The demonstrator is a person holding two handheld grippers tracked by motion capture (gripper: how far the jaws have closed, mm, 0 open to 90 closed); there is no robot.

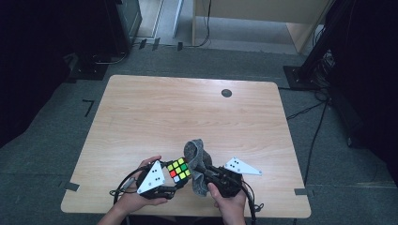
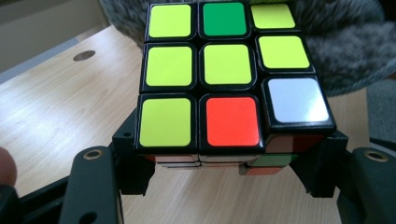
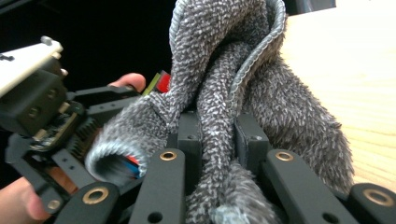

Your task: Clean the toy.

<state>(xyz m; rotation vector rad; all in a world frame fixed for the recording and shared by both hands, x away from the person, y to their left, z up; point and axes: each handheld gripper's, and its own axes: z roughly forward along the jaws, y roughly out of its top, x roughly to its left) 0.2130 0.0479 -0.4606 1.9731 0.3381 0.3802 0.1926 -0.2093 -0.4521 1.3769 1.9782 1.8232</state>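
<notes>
1. Wiping the puzzle cube [image 1: 179, 169] with the grey cloth [image 1: 197, 159] looks like the step in hand: the cube sits near the front edge of the bench [image 1: 187, 112], raised just above it between the person's hands.
2. The left tongs [image 2: 231, 161] are clamped on the cube's lower sides, with the mostly yellow face turned up; keeping that grip square should stop the cube twisting when the cloth presses on it.
3. The right tongs [image 3: 217, 140] are shut on a fold of the cloth, which bunches up above them and hangs down past them. In the high view the cloth touches the cube's right side.
4. For a good wipe, I judge the cloth should be drawn across one face at a time, with light pressure, so that no layer of the cube turns.
5. A loose end of cloth could snag on the left tongs; gathering it shorter would help.
6. The bench is pale wood grain with a dark round grommet [image 1: 226, 93] near its far edge.
7. Grey carpet [image 1: 47, 140] surrounds it, cables [image 1: 309, 110] trail at the right, and dark stands rise at both sides.
</notes>
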